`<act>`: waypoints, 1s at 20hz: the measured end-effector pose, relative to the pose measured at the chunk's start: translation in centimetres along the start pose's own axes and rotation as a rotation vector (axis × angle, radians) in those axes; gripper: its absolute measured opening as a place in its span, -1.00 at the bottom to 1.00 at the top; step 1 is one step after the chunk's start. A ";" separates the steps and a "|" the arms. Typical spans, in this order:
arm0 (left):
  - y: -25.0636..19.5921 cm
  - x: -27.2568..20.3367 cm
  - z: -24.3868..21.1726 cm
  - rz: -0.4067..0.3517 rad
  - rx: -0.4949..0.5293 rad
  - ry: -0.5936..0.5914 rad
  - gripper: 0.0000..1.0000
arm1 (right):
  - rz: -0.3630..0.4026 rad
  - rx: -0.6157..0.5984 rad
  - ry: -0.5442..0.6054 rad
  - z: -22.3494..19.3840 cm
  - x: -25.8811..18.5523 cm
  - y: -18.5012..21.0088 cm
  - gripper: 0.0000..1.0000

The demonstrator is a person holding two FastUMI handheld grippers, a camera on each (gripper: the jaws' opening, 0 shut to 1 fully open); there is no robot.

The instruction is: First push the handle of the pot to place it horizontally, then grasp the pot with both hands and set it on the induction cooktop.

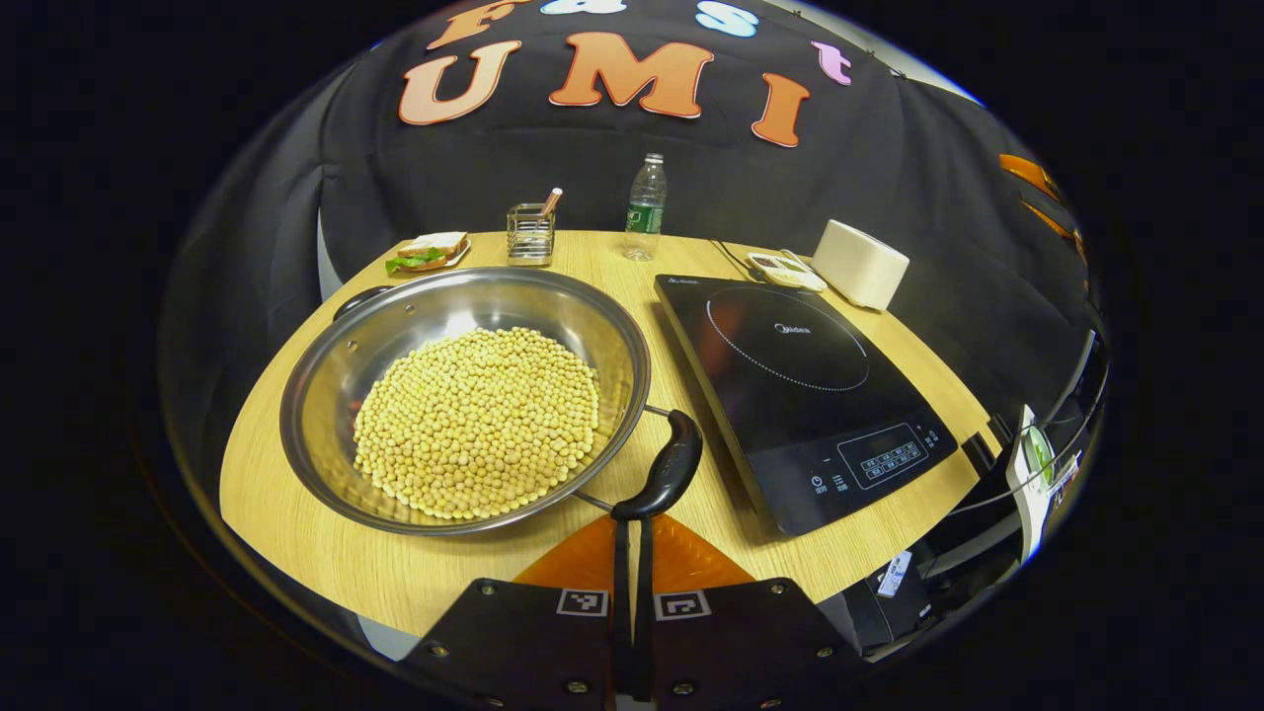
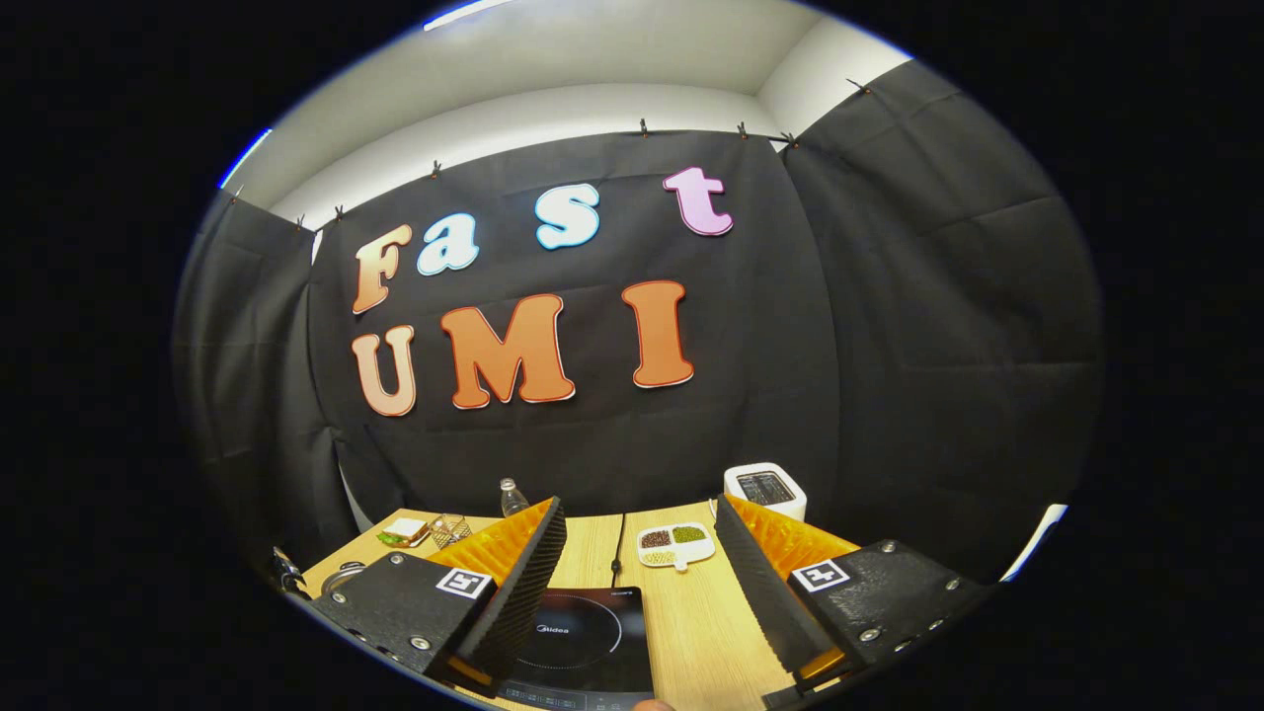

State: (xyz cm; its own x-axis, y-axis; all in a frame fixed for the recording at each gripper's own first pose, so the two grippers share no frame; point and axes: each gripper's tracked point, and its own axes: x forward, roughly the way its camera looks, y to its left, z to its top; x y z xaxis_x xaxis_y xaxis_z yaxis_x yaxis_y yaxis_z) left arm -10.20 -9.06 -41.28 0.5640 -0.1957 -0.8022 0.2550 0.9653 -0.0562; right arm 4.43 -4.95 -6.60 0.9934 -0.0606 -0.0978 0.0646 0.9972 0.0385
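Observation:
A wide steel pot (image 1: 326, 395) full of yellow soybeans (image 1: 479, 420) sits on the left of the wooden table (image 1: 869, 533) in the left gripper view. Its black handle (image 1: 670, 466) sticks out on the near right side and runs slantwise toward the black induction cooktop (image 1: 800, 385) to the right. A second handle (image 1: 357, 296) shows at the far left rim. My left gripper (image 1: 632, 528) is shut, its tips touching the near end of the black handle. In the right gripper view my right gripper (image 2: 640, 506) stands open and empty above the cooktop (image 2: 583, 642).
Along the table's far edge stand a sandwich on a plate (image 1: 430, 252), a metal holder (image 1: 530, 234) and a water bottle (image 1: 645, 207). Behind the cooktop are a divided dish (image 2: 674, 545) and a white appliance (image 2: 763, 489). Boxes lie off the table's right edge.

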 end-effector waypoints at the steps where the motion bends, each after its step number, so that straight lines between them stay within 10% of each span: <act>1: -0.2 0.2 0.1 -0.003 0.003 0.000 -0.96 | -0.002 -0.002 0.001 0.0 0.0 0.0 0.90; 20: -2.8 3.8 3.1 -0.043 -0.019 0.002 -0.96 | -0.046 0.013 0.016 0.1 -0.4 -1.0 1.00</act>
State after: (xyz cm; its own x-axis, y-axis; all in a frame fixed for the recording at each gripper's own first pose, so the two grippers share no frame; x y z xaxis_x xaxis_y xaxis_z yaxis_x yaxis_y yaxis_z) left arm -6.38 -12.98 -42.33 0.5510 -0.2367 -0.8002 0.2637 0.9592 -0.1022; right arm 3.98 -5.91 -6.49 0.9876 -0.1055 -0.1159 0.1115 0.9927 0.0462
